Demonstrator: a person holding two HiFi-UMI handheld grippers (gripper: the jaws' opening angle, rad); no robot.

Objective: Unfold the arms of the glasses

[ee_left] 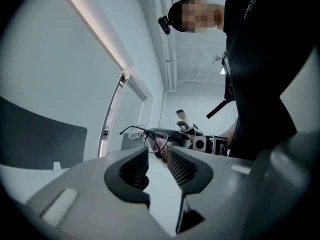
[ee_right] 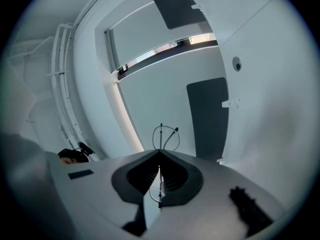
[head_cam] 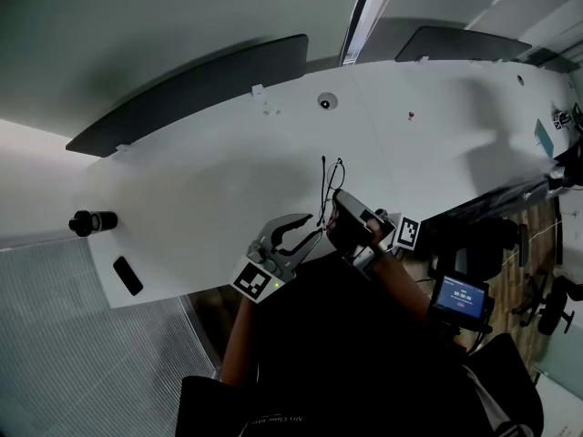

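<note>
White curved counter (head_cam: 209, 180) seen from above, with a black cylinder (head_cam: 91, 221) near its left end. Right gripper (ee_right: 159, 155) holds thin wire-rimmed glasses (ee_left: 156, 140) in the air over the counter's near edge, jaws clamped together on the frame. Left gripper (ee_left: 157, 154) faces the glasses, jaws apart, tips just beside one lens without pressing it.

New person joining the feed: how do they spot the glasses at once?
Find the big white table, then its near edge where both tongs meet. The glasses are pinched in the right tongs, just past the open left tongs. They're the only thin wire frame, unlike the solid black cylinder and flat black slab at the table's left end.
</note>
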